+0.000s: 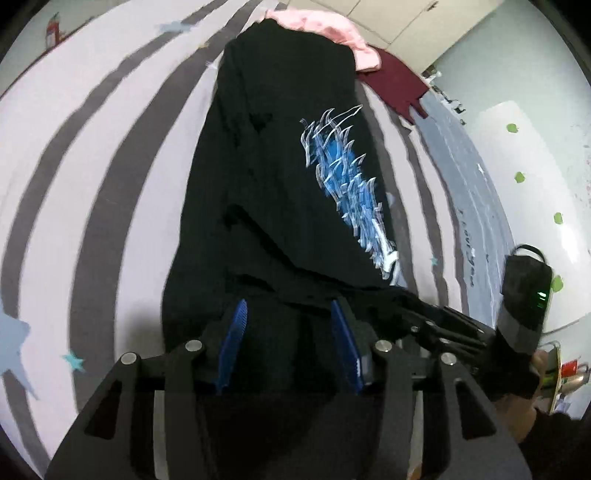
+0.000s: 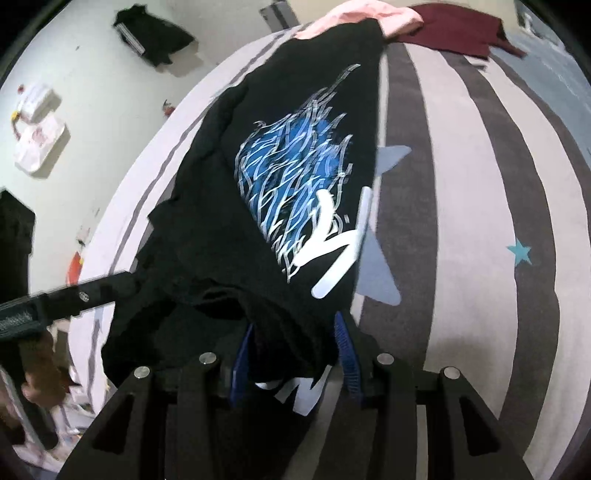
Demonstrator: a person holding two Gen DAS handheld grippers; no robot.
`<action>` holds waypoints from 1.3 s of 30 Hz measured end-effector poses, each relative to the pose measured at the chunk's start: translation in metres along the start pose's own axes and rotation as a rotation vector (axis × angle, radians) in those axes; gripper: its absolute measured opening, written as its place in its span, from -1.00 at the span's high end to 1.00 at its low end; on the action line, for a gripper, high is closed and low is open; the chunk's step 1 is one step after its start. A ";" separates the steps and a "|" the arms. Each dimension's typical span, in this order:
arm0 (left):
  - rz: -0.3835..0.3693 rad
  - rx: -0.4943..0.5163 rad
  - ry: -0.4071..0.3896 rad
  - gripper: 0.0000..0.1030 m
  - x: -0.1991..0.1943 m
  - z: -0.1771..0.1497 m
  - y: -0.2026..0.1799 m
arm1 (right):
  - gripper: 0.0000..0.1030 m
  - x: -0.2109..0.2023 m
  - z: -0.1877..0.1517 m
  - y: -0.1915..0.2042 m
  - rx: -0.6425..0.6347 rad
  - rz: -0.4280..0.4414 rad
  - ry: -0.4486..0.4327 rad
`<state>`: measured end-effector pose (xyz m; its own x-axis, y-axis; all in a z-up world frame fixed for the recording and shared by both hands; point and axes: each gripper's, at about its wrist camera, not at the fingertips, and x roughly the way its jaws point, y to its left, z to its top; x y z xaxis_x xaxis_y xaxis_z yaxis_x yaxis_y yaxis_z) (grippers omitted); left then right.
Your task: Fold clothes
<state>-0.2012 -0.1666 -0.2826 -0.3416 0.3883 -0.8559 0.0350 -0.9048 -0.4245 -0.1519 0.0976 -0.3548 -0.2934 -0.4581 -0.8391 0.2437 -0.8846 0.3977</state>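
Right wrist view shows the black T-shirt [image 2: 280, 177] stretching lengthwise away across the striped bed [image 2: 461, 221], its near edge bunched between the right gripper [image 2: 295, 350] pads, left gripper [image 1: 291, 332] parted beside.

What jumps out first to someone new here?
The black shirt with its blue and white print, stretched along the striped bedspread. Its near end is bunched between the right gripper fingers. Pink cloth and maroon cloth lie at the far end.
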 end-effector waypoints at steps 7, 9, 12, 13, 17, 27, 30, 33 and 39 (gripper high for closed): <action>0.002 0.013 -0.030 0.14 0.017 0.020 -0.003 | 0.52 0.001 0.000 -0.008 0.025 -0.013 -0.013; -0.009 0.044 -0.041 0.14 0.020 0.026 -0.010 | 0.53 0.001 0.000 -0.006 0.029 -0.015 -0.017; -0.016 0.096 -0.060 0.22 0.027 0.038 -0.024 | 0.54 0.000 -0.001 -0.008 0.050 -0.009 -0.022; -0.021 0.108 -0.067 0.22 0.031 0.046 -0.029 | 0.54 0.000 -0.001 -0.009 0.054 -0.008 -0.024; -0.047 0.185 -0.092 0.22 0.057 0.085 -0.059 | 0.54 -0.001 0.001 -0.014 0.087 -0.002 -0.039; -0.020 0.215 -0.173 0.11 0.013 0.090 -0.044 | 0.51 -0.005 0.002 -0.022 0.113 0.014 -0.047; 0.090 0.200 -0.126 0.10 0.003 0.057 -0.011 | 0.51 -0.004 0.003 -0.022 0.110 0.017 -0.047; 0.187 0.192 -0.074 0.10 -0.008 0.017 0.015 | 0.51 -0.004 0.004 -0.022 0.104 0.018 -0.043; 0.237 0.214 -0.035 0.05 -0.034 -0.047 0.020 | 0.51 -0.026 -0.010 -0.028 0.096 0.008 -0.035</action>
<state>-0.1448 -0.1903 -0.2757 -0.3794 0.1591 -0.9115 -0.0796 -0.9871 -0.1392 -0.1419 0.1347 -0.3480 -0.3247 -0.4665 -0.8228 0.1571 -0.8844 0.4394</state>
